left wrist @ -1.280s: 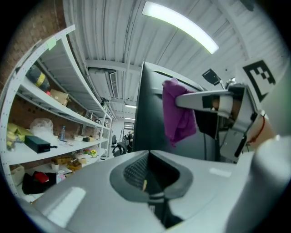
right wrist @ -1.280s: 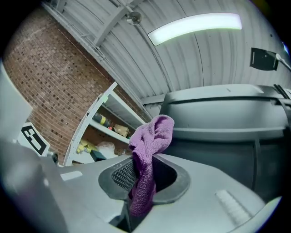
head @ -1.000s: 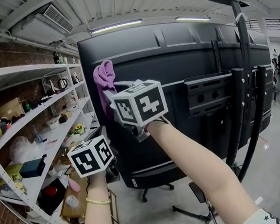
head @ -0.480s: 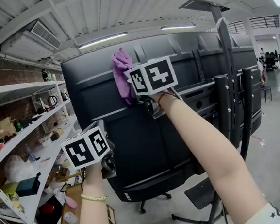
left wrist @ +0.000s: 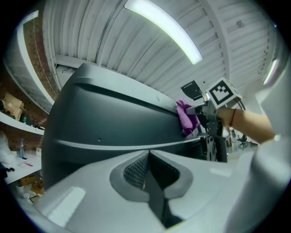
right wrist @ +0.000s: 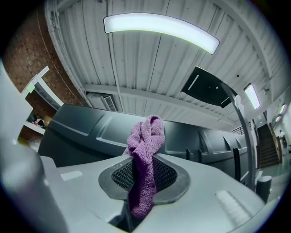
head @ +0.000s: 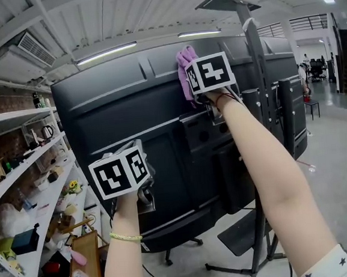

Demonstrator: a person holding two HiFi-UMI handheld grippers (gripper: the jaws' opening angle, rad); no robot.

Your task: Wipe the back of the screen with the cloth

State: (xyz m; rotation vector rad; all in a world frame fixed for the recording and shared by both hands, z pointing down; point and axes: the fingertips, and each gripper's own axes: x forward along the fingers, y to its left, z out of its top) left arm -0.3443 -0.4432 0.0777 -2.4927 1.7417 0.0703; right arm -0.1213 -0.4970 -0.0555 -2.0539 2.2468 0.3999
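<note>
The big black screen back (head: pixel 148 125) faces me on its stand. A purple cloth (head: pixel 185 70) is pressed against its upper part near the top edge, and my right gripper (head: pixel 195 94) is shut on it. In the right gripper view the cloth (right wrist: pixel 144 159) hangs bunched between the jaws with the screen back (right wrist: pixel 82 136) behind. My left gripper (head: pixel 143 195) is low at the screen's lower left, shut with nothing in it. From the left gripper view I see the screen back (left wrist: pixel 109 132), the cloth (left wrist: pixel 185 119) and the right gripper (left wrist: pixel 205 111) far up right.
White shelves (head: pixel 19 172) full of small items run along the brick wall at left. A black stand with vertical posts (head: pixel 260 97) and a mount plate (head: pixel 206 135) sit on the screen's right half. A cardboard box (head: pixel 88 263) lies on the floor below.
My right gripper has carried the cloth rightward and up along the screen's top part, from the upper left toward the middle. The left gripper has risen slightly near the lower left.
</note>
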